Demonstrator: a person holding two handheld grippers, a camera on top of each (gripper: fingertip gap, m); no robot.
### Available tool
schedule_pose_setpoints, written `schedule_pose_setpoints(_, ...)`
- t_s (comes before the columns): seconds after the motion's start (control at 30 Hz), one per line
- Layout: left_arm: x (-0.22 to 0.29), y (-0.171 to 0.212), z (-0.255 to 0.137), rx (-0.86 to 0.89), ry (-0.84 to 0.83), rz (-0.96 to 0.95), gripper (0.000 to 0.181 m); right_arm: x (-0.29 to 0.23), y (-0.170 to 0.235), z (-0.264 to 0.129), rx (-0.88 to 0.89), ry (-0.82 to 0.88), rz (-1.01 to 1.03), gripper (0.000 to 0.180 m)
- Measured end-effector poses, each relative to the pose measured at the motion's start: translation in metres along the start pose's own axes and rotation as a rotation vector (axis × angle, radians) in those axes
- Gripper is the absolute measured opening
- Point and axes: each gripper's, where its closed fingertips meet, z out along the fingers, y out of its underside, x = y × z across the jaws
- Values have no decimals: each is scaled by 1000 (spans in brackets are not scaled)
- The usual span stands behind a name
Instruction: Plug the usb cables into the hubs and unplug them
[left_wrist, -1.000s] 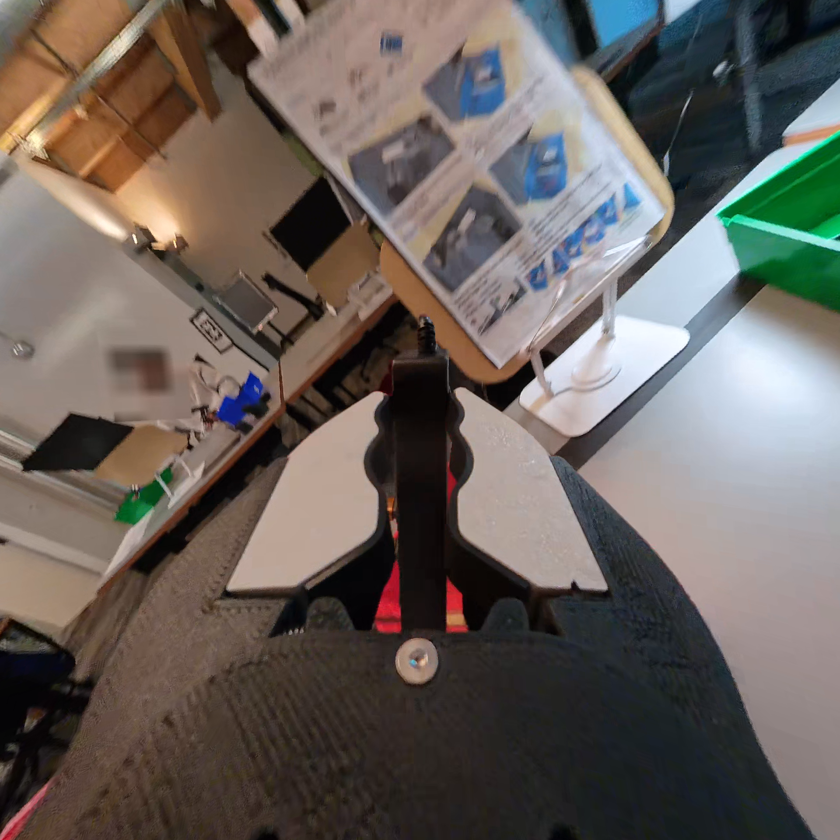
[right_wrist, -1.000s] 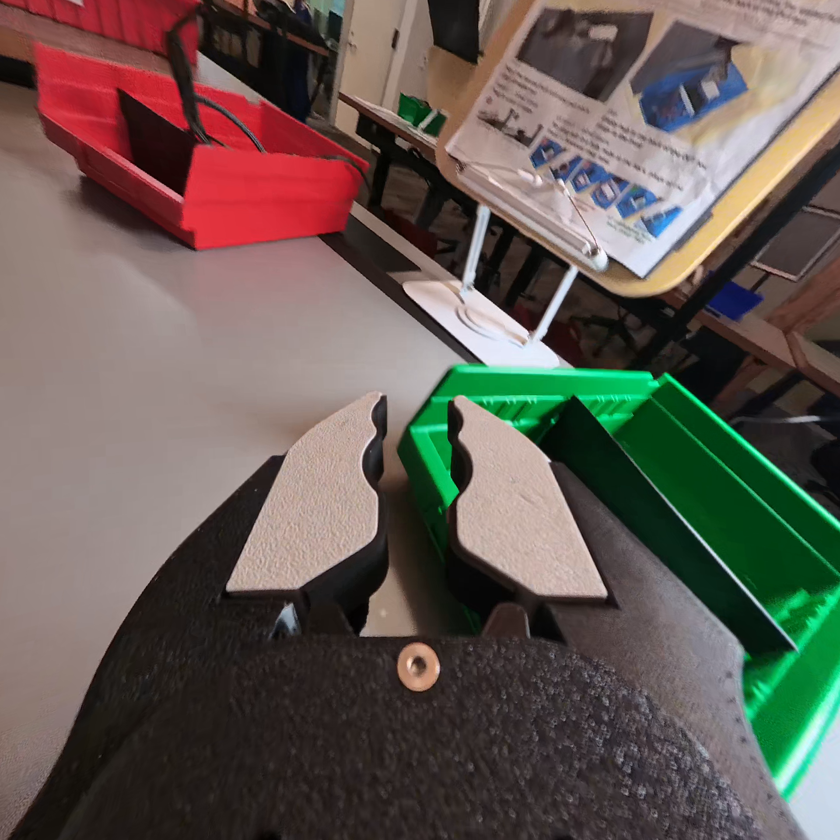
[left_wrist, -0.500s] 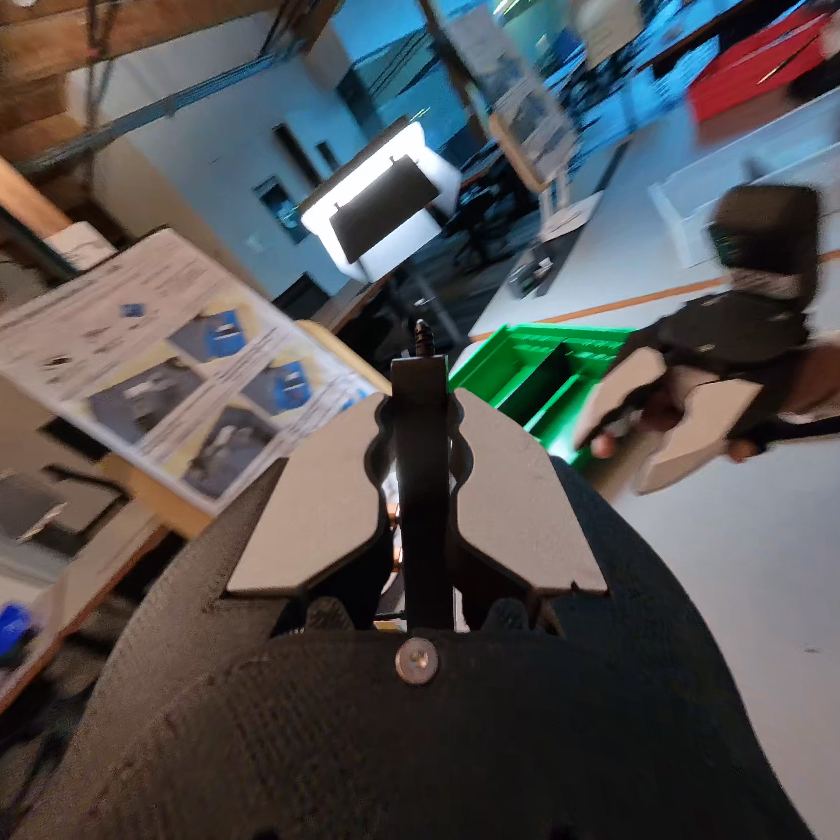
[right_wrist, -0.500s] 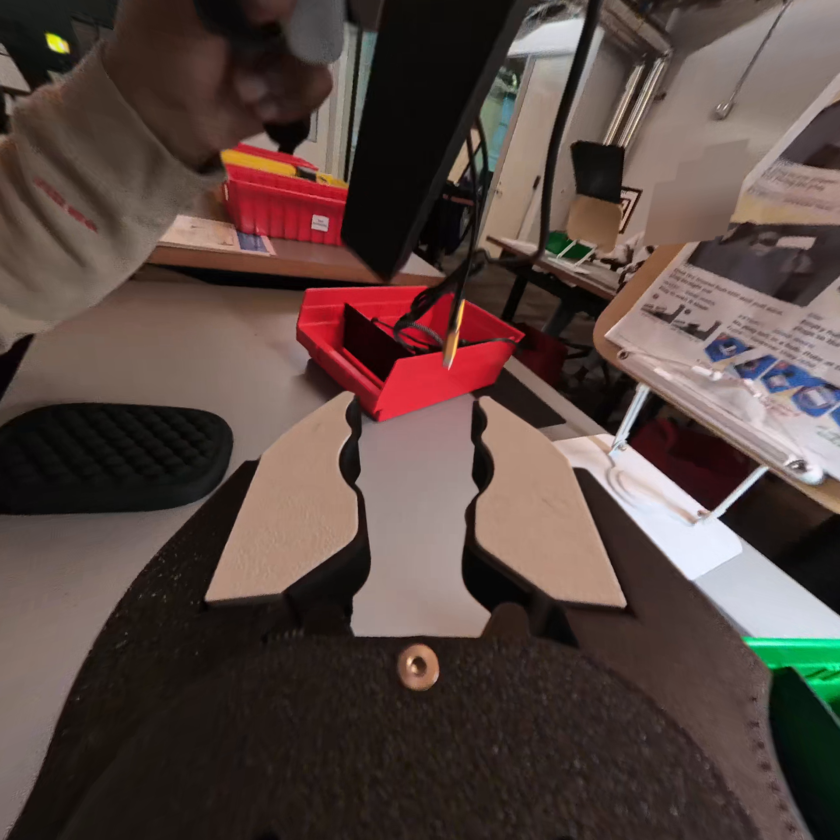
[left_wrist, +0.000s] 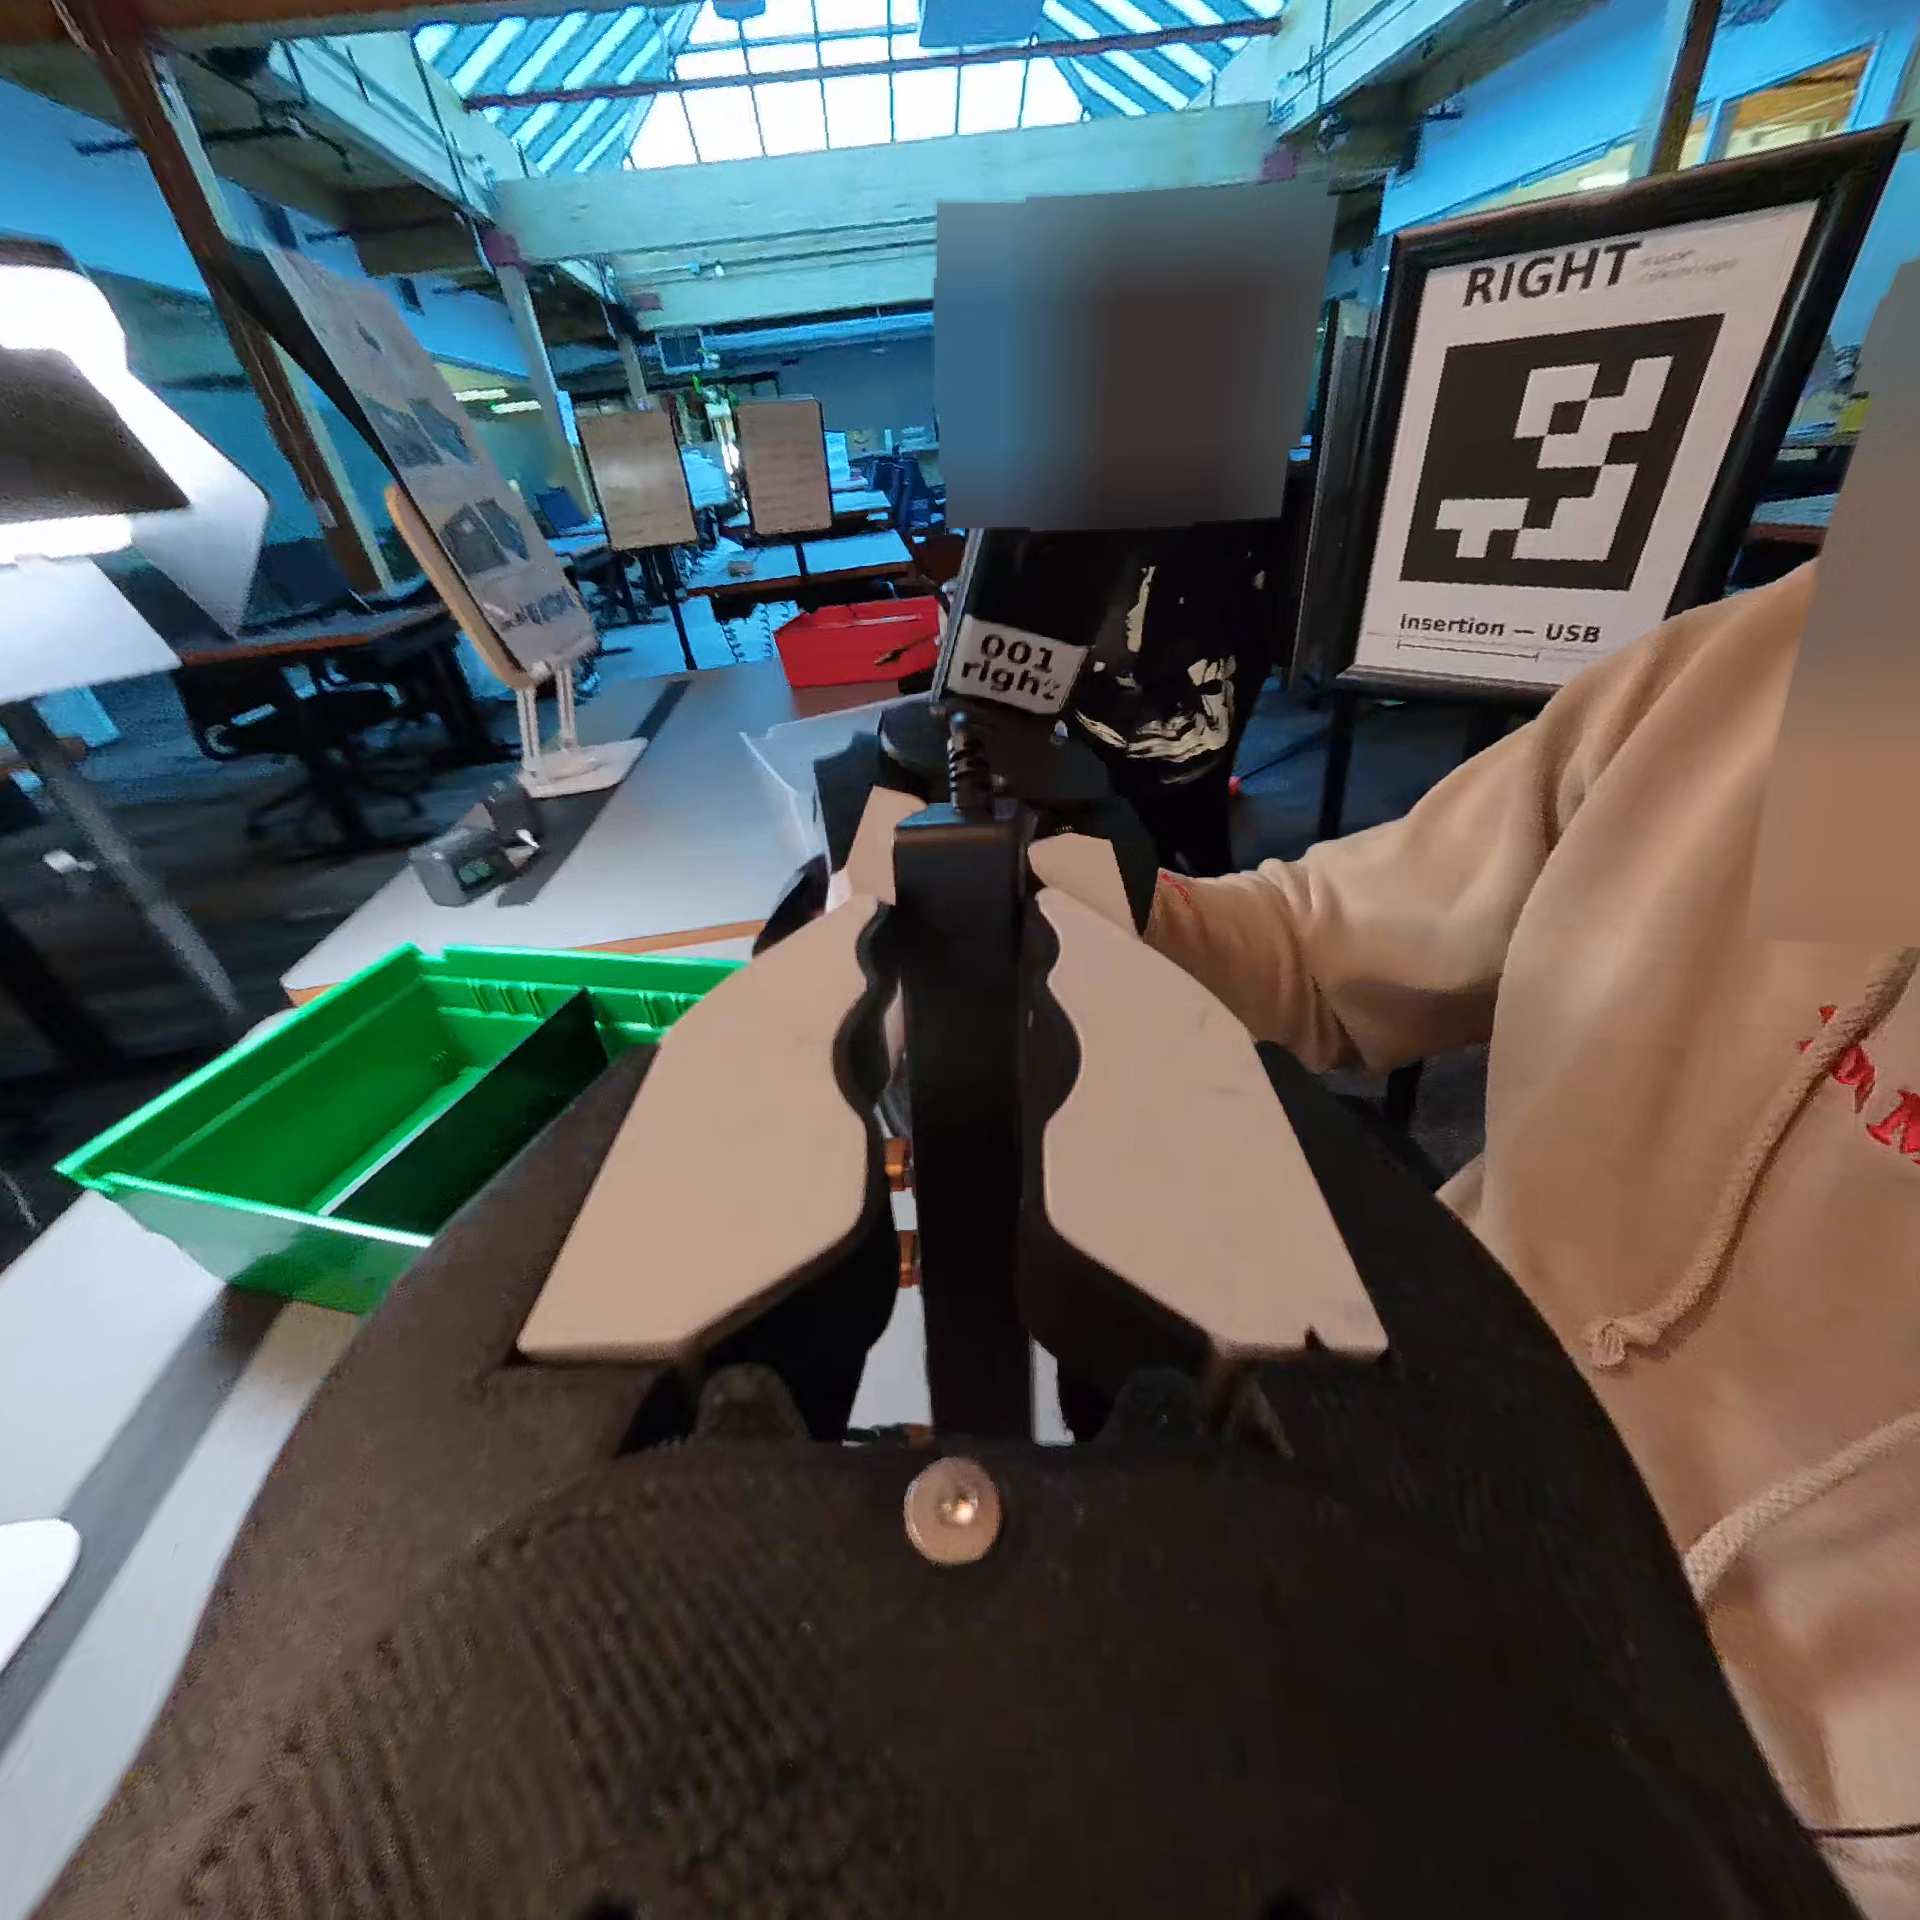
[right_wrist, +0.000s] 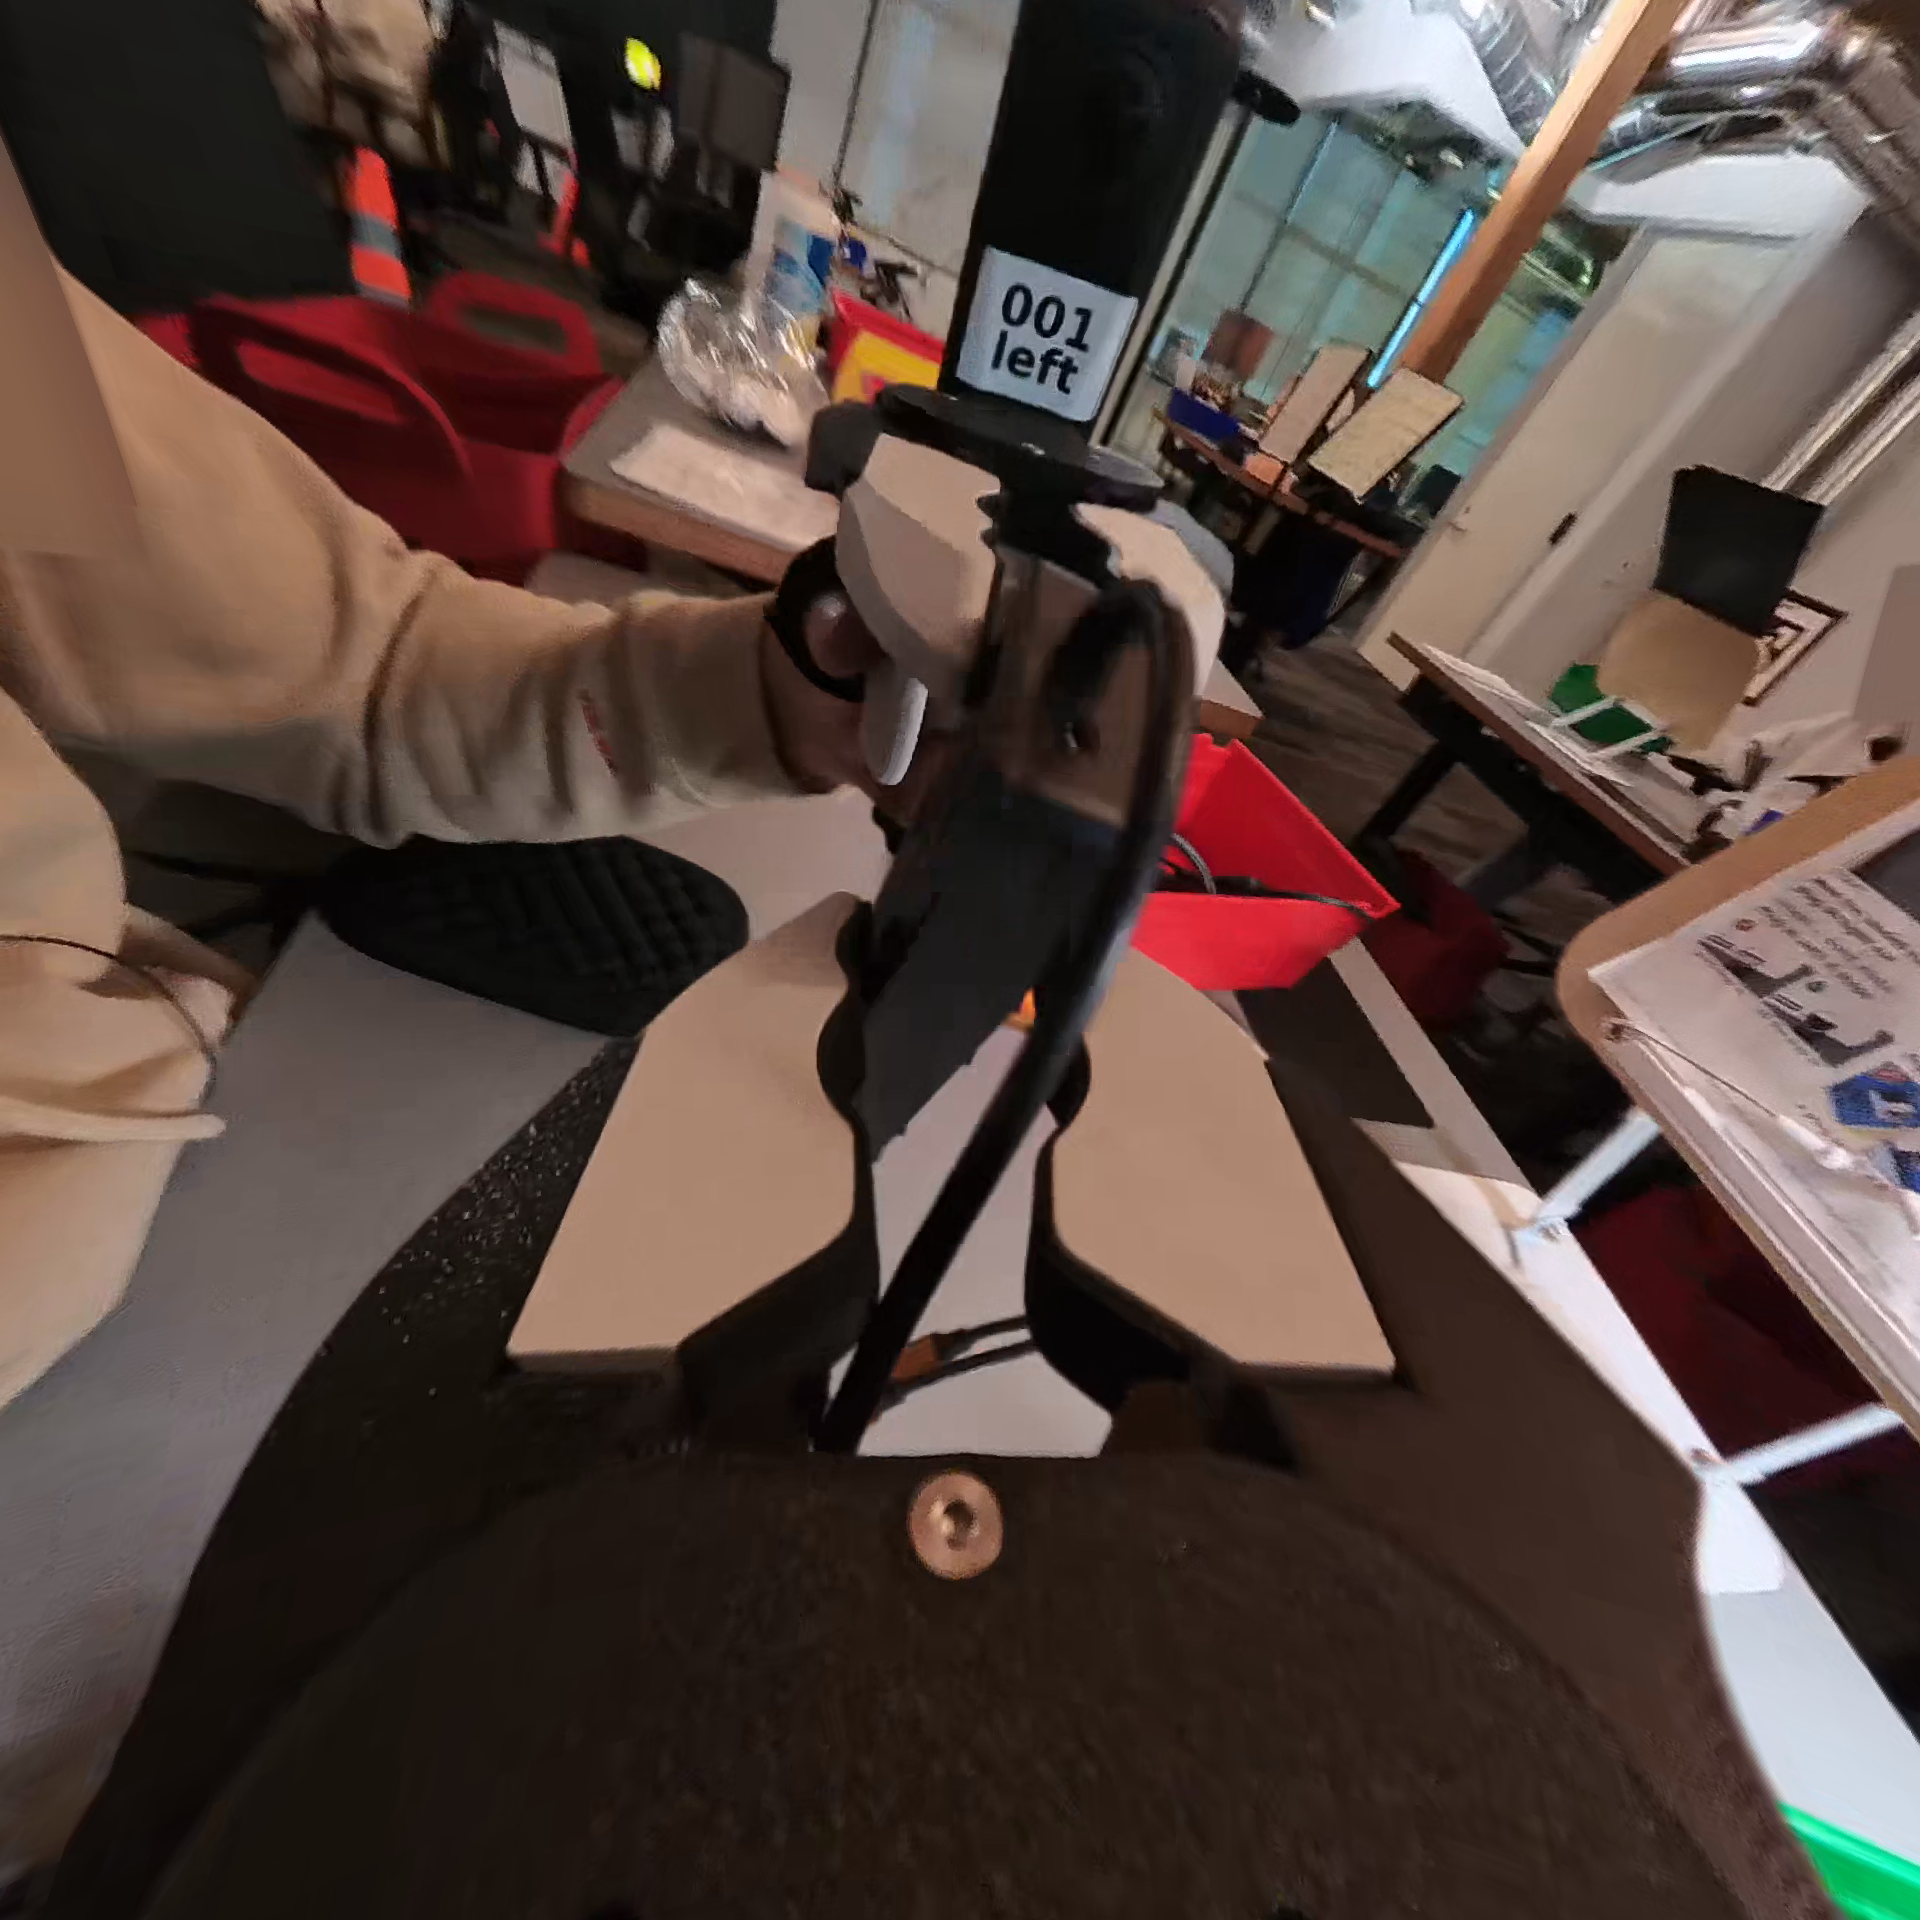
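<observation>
Left wrist view: left tongs (left_wrist: 956, 977) clamp hub (left_wrist: 961, 1091); green bin (left_wrist: 343, 1112) empty. Right tongs (right_wrist: 951, 1039) parted; red bin (right_wrist: 1262, 883) holds cables.

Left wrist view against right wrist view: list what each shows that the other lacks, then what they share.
Only the left wrist view shows the framed marker sign and the inside of the green bin, which has a dark divider.

Only the right wrist view shows the red bin close up with cables in it, the black pad, and the cable hanging from the hub.

Both show the black hub clamped in the left claw, the open right claw, a beige sleeve and the document stand.
</observation>
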Motion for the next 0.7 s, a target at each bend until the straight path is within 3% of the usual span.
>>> schedule_pose_setpoints(0.13,-34,17,-13,-29,-164,-43,24,27,23,11,-66,92,116,28)
schedule_pose_setpoints(0.3,-63,68,-41,-256,-448,96,55,77,42,17,-66,345,320,27)
schedule_pose_setpoints(0.4,-73,108,-43,-345,-568,90,62,95,46,28,-37,459,419,27)
schedule_pose_setpoints(0.57,-98,129,-52,-322,-781,86,64,82,51,71,-137,528,291,26)
schedule_pose_setpoints(0.7,-94,134,-62,-262,-682,63,58,62,49,86,-183,433,199,33)
